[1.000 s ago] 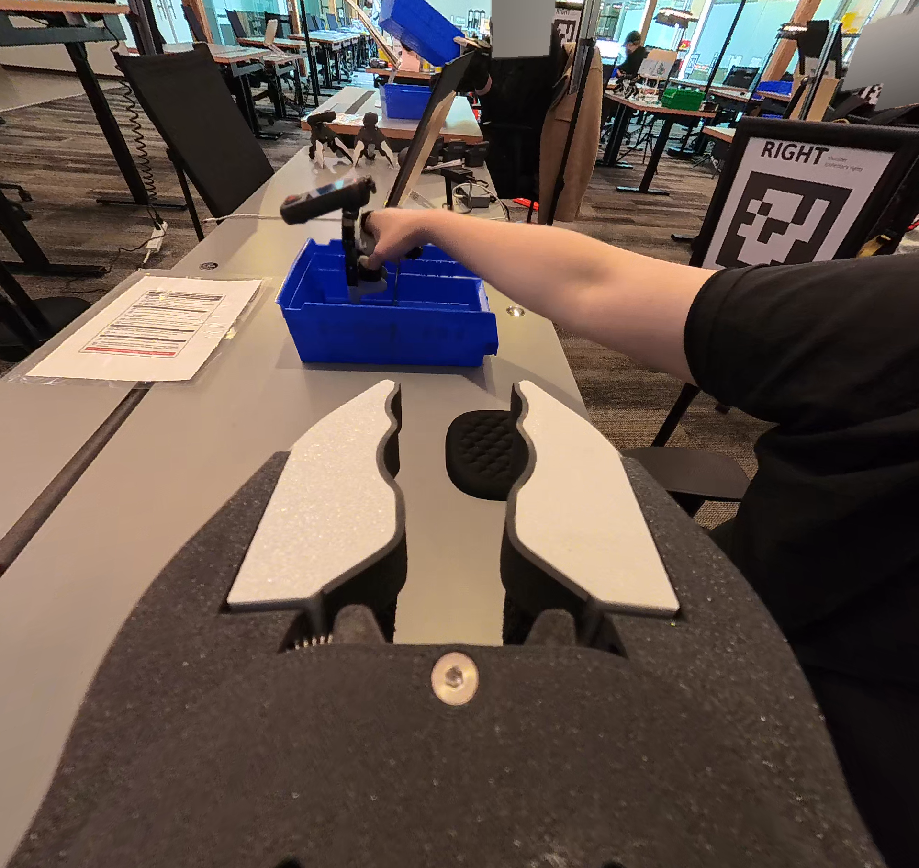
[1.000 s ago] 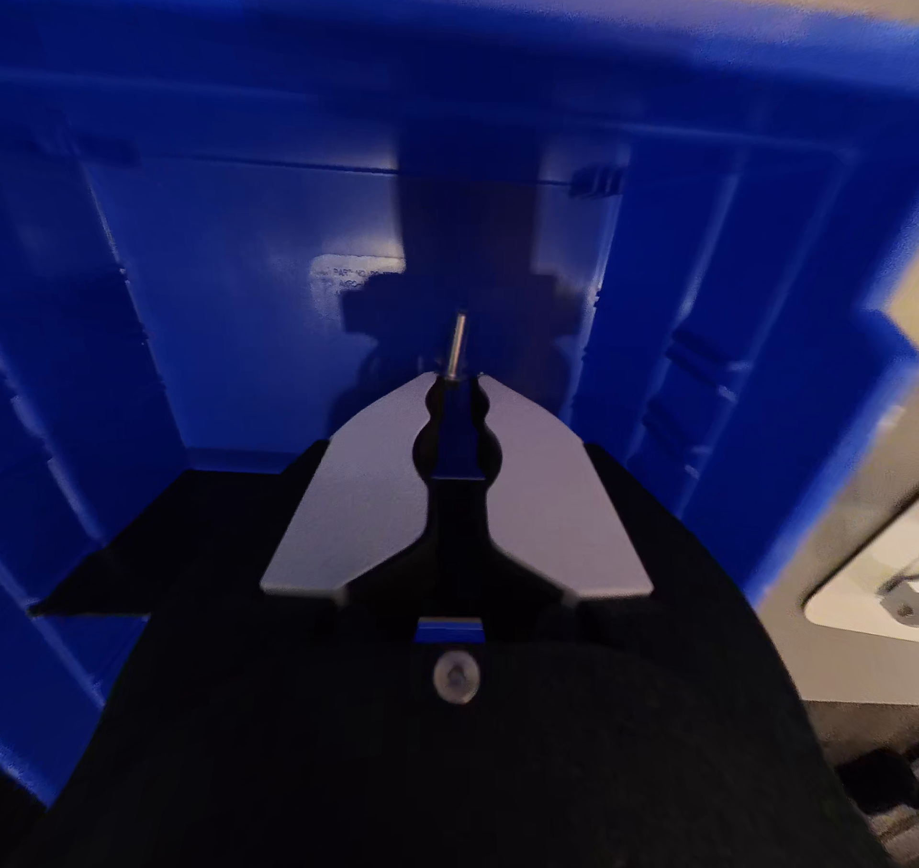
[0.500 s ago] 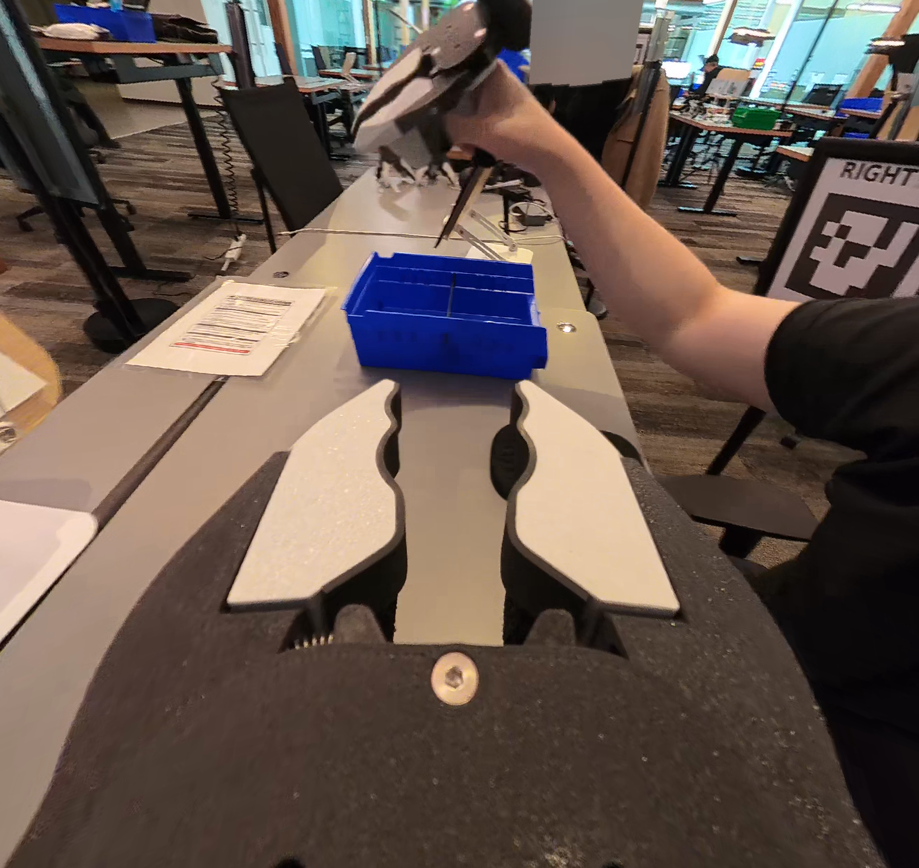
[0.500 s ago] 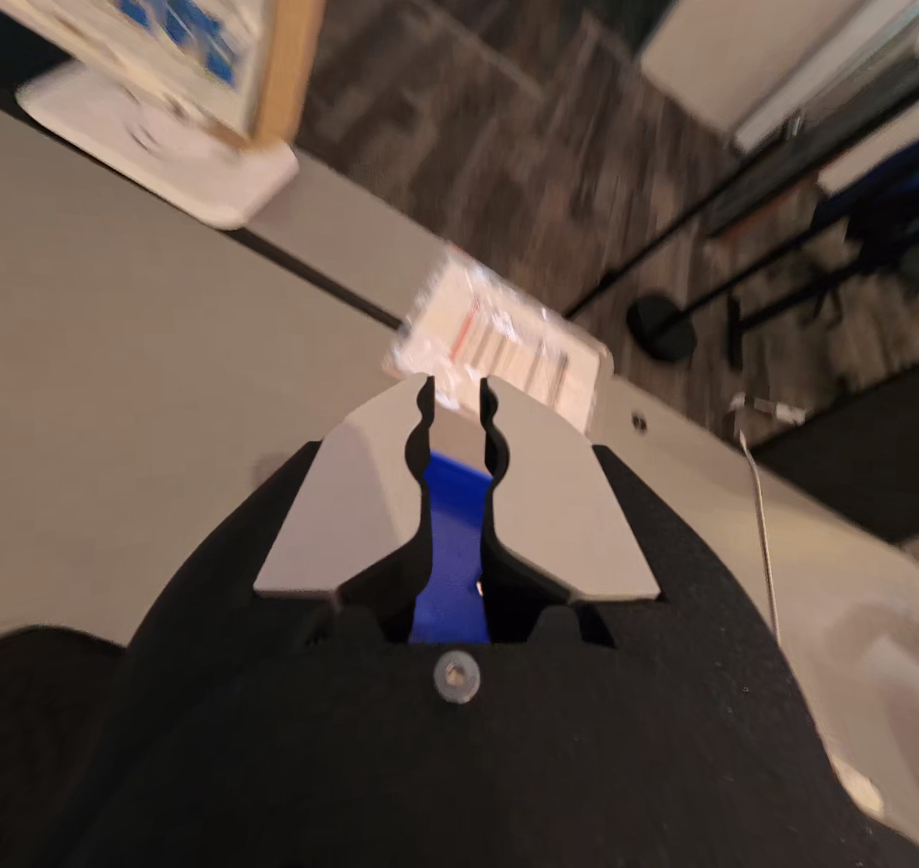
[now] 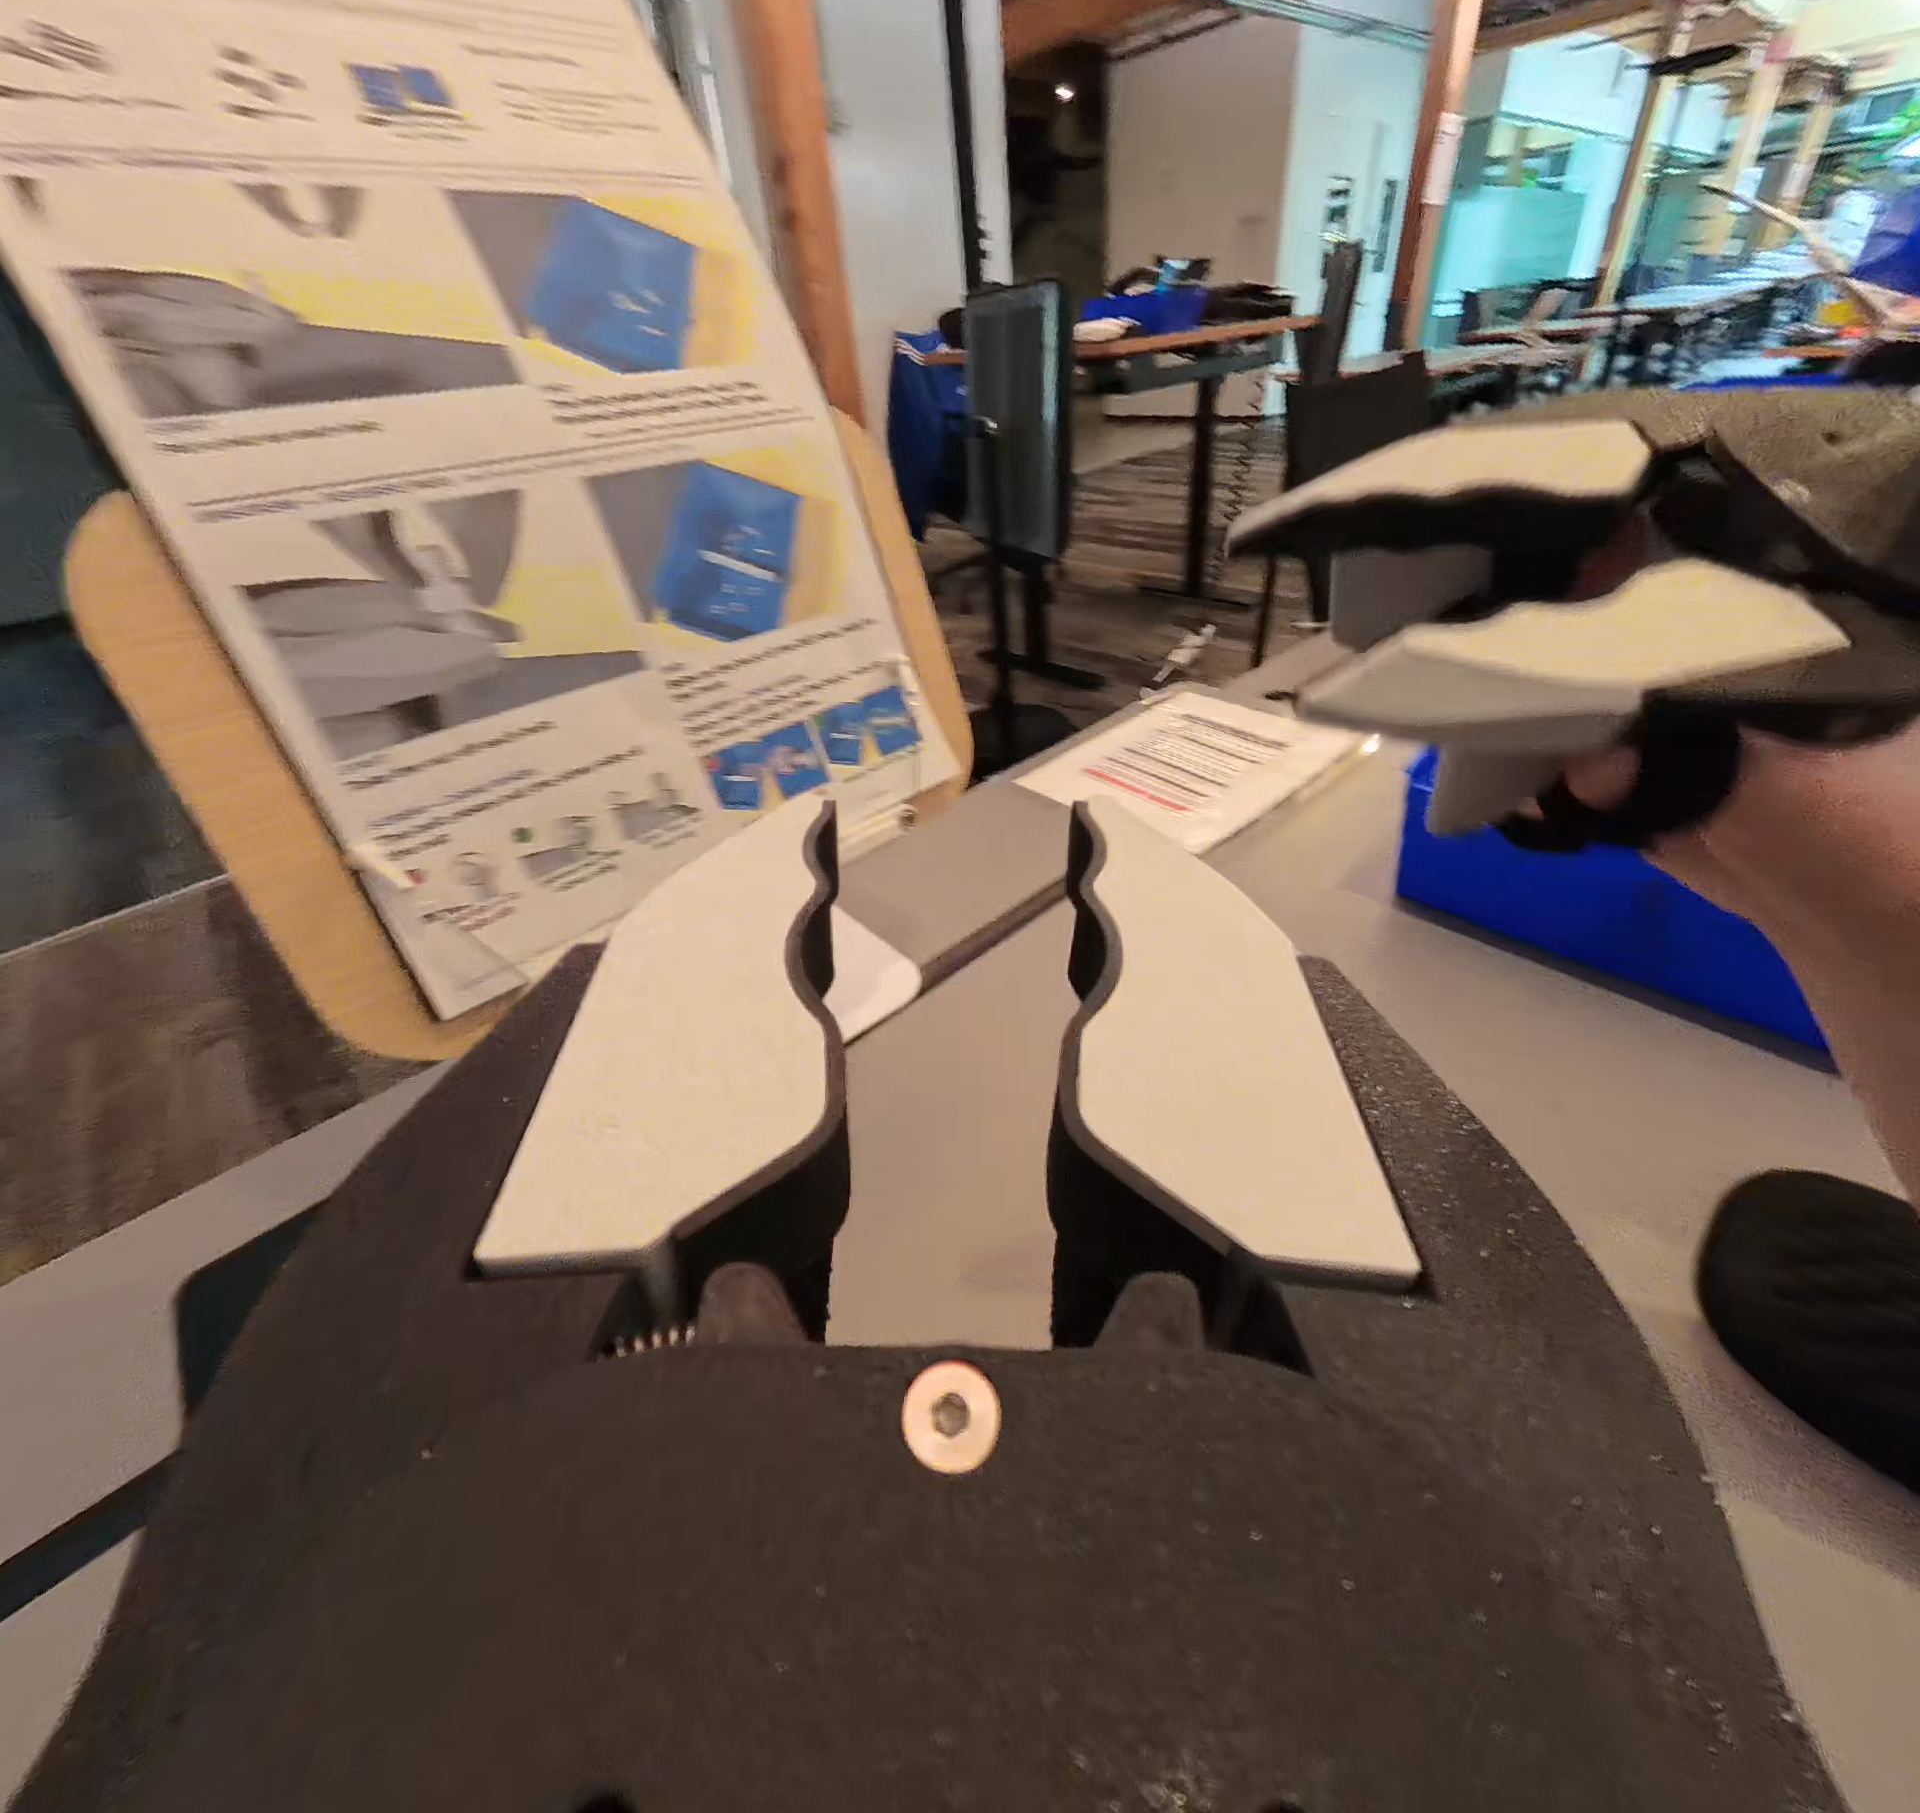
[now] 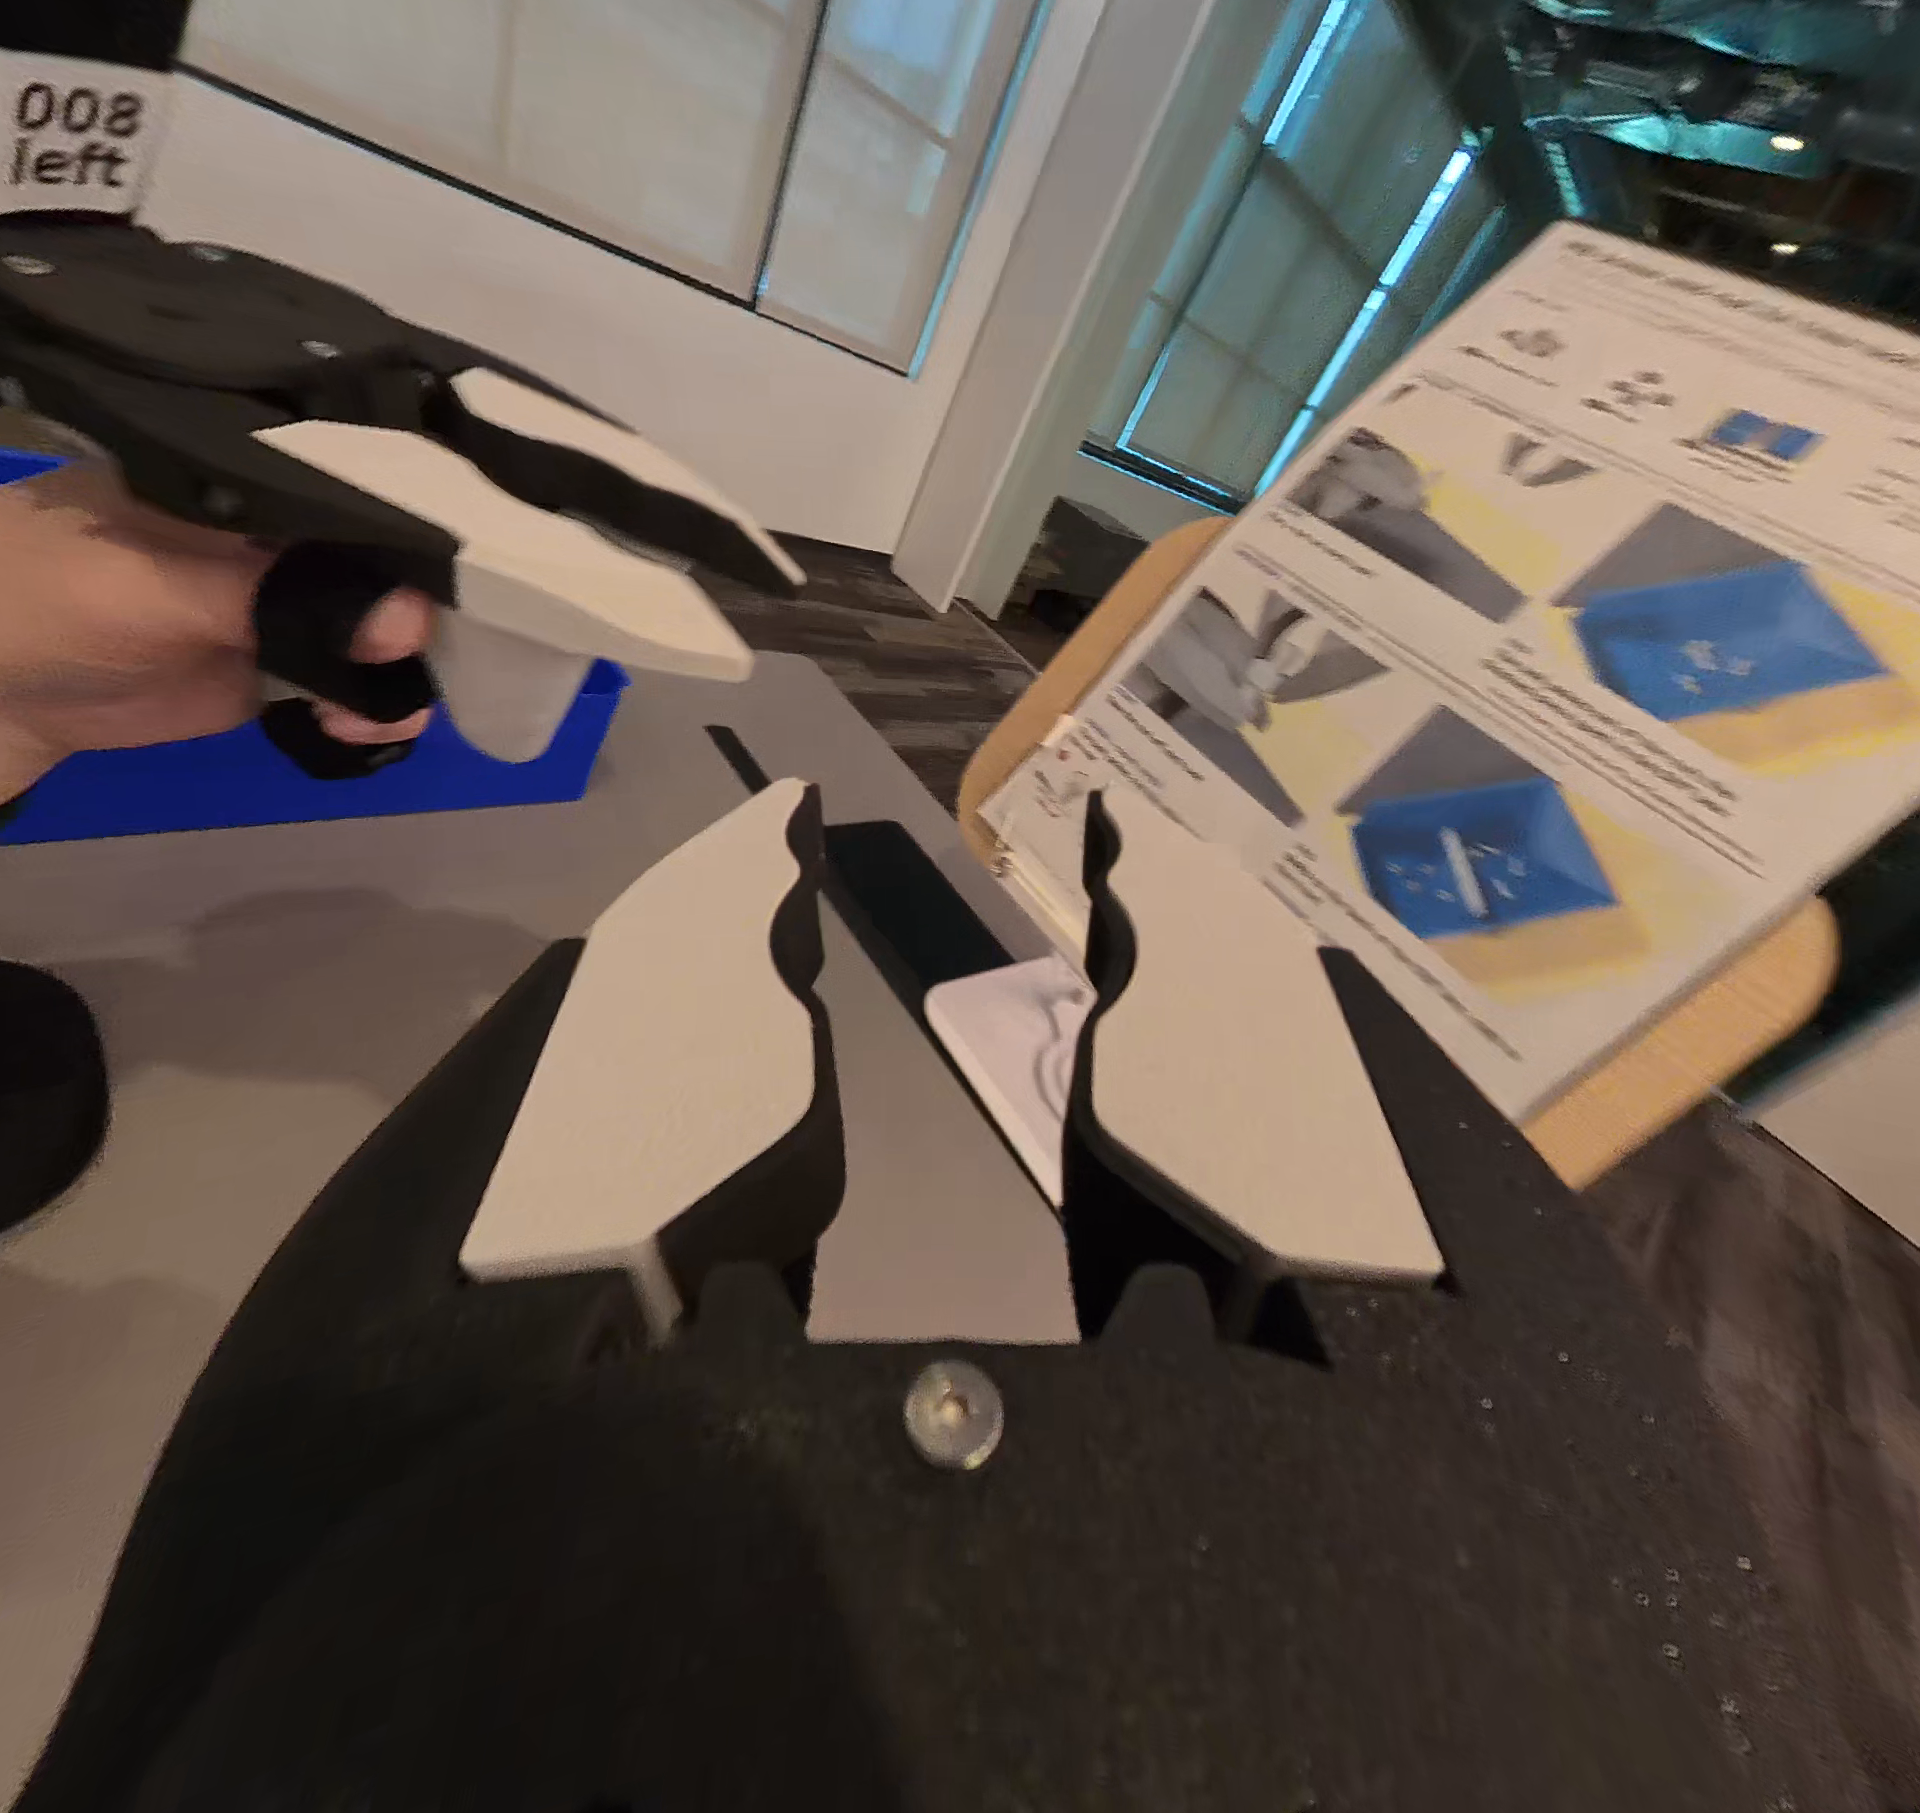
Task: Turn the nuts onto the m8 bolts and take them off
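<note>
Bin (image 5: pixel 1590 916): we saw plain blue.
Table (image 5: pixel 1455 1015): we saw grey.
Instruction board (image 6: pixel 1558 683): white, yellow-and-blue pictures.

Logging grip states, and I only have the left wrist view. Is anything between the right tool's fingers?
Observer: No. In the right wrist view the right tool is open. Only the grey table and a white stand base show through its gap.
Operator: Could my left tool be carrying a nut on a side I can't see?
Observer: Seen from outside in that same view, the left tool is open, and nothing shows between its fingers.
</note>
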The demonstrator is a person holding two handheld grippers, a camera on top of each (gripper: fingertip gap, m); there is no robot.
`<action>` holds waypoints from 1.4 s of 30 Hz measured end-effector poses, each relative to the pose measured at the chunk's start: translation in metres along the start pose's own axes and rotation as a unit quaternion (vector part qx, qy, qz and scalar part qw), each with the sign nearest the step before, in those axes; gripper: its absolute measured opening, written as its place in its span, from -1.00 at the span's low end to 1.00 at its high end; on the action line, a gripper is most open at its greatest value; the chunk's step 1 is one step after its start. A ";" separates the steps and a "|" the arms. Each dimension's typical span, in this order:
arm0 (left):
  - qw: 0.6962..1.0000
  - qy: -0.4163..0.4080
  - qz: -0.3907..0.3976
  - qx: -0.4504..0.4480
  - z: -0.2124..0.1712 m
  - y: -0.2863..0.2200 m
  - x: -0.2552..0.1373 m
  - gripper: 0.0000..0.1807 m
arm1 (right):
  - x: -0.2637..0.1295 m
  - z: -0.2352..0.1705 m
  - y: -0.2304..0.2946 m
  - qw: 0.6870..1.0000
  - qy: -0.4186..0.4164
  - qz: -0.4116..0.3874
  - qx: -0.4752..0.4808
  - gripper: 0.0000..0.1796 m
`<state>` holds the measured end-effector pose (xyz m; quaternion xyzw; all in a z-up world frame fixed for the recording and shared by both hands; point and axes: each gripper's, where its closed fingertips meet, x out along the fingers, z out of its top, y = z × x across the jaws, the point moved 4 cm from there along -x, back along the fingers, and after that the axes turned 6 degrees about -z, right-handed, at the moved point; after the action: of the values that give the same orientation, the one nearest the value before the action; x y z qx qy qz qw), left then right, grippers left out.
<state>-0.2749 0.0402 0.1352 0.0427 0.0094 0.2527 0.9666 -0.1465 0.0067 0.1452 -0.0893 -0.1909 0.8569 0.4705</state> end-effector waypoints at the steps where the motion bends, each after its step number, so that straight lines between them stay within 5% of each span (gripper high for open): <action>1: 1.000 -0.004 0.010 -0.001 0.000 0.006 -0.003 -0.53 | 0.006 -0.001 0.010 1.000 -0.006 0.017 0.004 -0.49; 10: 0.999 -0.009 0.025 -0.045 0.004 0.027 -0.024 -0.53 | 0.010 -0.025 0.014 0.999 -0.012 0.038 0.022 -0.65; 16: 0.990 0.096 0.106 -0.016 0.004 0.054 -0.072 -0.53 | 0.006 -0.037 0.003 0.999 0.020 0.026 0.011 -0.65; 19: 0.952 0.248 0.177 -0.009 -0.023 0.088 -0.126 -0.49 | 0.006 -0.042 0.000 0.999 0.036 0.027 0.009 -0.65; 23: 0.855 0.451 0.254 -0.022 -0.090 0.132 -0.213 -0.46 | 0.008 -0.052 -0.008 0.998 0.056 0.018 0.009 -0.62; 28: 0.782 0.570 0.218 -0.126 -0.184 0.163 -0.268 -0.46 | 0.009 -0.065 -0.017 0.996 0.088 0.009 0.016 -0.60; 33: 0.794 0.516 0.174 -0.269 -0.226 0.173 -0.263 -0.53 | 0.006 -0.073 -0.019 0.993 0.115 -0.002 -0.001 -0.60; 42: 0.773 0.526 0.174 -0.310 -0.254 0.188 -0.258 -0.53 | 0.005 -0.077 -0.019 0.992 0.129 -0.004 -0.008 -0.60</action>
<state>-0.6015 0.0966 -0.1021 -0.3976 0.4300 0.3892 0.7110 -0.1089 0.0393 0.0833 -0.2019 -0.1359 0.8347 0.4939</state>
